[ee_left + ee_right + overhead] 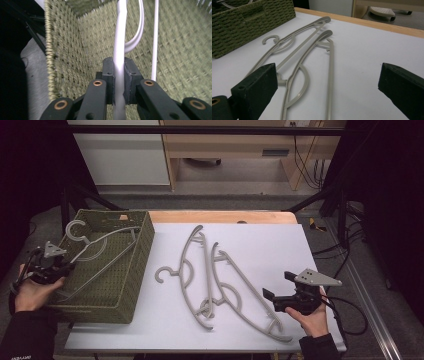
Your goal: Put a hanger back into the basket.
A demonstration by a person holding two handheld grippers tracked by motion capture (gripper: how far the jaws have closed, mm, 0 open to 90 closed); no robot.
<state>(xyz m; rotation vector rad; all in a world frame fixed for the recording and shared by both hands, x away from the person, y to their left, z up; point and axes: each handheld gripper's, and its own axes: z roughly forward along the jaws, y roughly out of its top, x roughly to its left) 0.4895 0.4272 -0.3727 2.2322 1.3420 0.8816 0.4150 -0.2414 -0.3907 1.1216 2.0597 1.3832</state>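
Three grey hangers in play, and one of them is in the left gripper (59, 265) right now: the held hanger (97, 251) sits pinched between the two black pads (109, 75), its bar running straight up through the closed jaws in the left gripper view. That hanger lies tilted in the green woven basket (142, 265), its hook (75, 229) poking up above the far left rim and its lower bar (155, 40) slanting across the basket's inside. The gripper itself is at the basket's near left corner, with the woven wall close on its left side and the basket floor beyond the pads.

Over on the white table (270, 245), the other two hangers lie flat and side by side, overlapping near their lower ends. One hanger (186, 270) has its hook pointing towards the basket, just beside the basket's right wall; the second hanger (240, 290) stretches down towards the near edge.

Right gripper (280, 287), then: jaws standing wide apart, nothing between them, hovering above the table near the second hanger's lower end. In the right gripper view both table hangers lie ahead of the open jaws, with the basket off at the far left. Bare table lies between that gripper and the nearest hanger.
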